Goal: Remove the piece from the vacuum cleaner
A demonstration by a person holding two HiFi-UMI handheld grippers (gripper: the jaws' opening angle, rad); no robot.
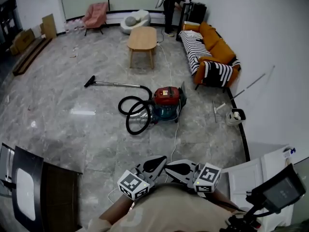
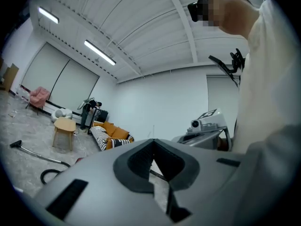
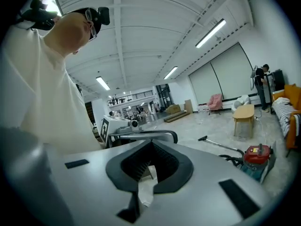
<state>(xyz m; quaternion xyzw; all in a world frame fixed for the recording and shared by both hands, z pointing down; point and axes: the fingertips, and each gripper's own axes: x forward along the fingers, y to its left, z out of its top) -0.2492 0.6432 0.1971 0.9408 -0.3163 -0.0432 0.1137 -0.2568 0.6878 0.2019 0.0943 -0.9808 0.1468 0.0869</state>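
A: Entry: vacuum cleaner (image 1: 166, 102), red-topped, is set on the floor (image 1: 87, 129) at frame centre; hose (image 1: 136, 115) is coiled at its left.

B: Left gripper (image 1: 155, 164), right gripper (image 1: 180, 167): both are held shut and empty, bottom centre. Jaws should be opened before the piece is approached.

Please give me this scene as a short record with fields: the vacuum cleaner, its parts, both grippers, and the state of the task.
vacuum cleaner: red and teal canister on the floor, mid-room
hose: black, coiled beside the canister
wand: lies flat on the floor, appears joined to the hose
left gripper: jaws together, nothing held
right gripper: jaws together, nothing held
position of grippers: close to the person, far from the vacuum cleaner
task: not yet begun; no piece removed
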